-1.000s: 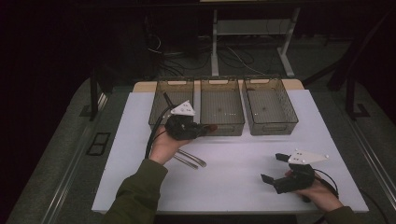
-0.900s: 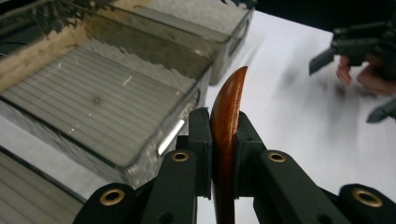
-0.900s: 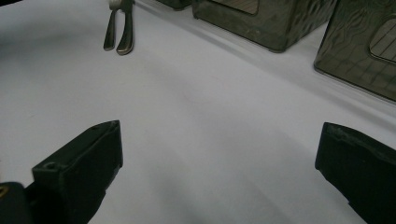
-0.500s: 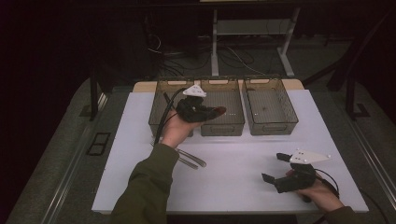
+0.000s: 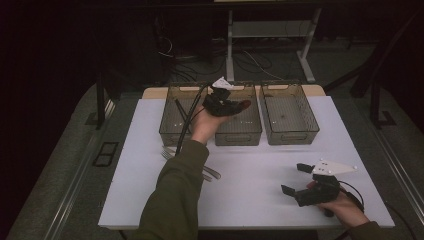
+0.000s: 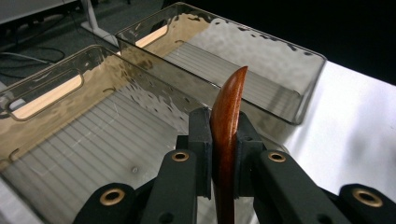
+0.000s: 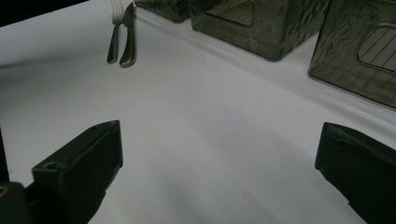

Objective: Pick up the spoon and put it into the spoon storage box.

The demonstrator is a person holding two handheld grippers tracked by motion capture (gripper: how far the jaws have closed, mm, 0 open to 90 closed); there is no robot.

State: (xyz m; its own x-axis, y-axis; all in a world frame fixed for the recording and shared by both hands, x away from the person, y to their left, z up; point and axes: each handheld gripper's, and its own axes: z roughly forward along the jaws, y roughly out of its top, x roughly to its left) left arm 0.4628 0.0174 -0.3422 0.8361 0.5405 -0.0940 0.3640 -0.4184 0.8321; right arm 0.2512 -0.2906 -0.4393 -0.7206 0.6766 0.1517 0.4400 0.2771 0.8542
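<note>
The work in hand looks like sorting cutlery into the three smoked-plastic bins along the far edge of the worktop. Going left to right: the left bin sits nearest the far left corner, and in front of it, towards the near edge, a fork and a knife lie side by side, touching or nearly so, waiting their turn. Next comes the left gripper, clamped on a reddish-brown wooden utensil; the jaws pinch its flat faces and its pointed end sticks out ahead, over the middle bin, whose ribbed floor looks bare. The right bin stands just beside it. Near the near right corner, the right gripper rests low over the worktop with its jaws spread wide and nothing between them.

To do this step well, I would bring the utensil fully inside the middle bin's walls, tip the point down along the length of the bin so it lies flat on the ribs, lower it close to the floor, and only then ease the jaws apart. Released from this height it may bounce or lodge against the divider wall between bins
</note>
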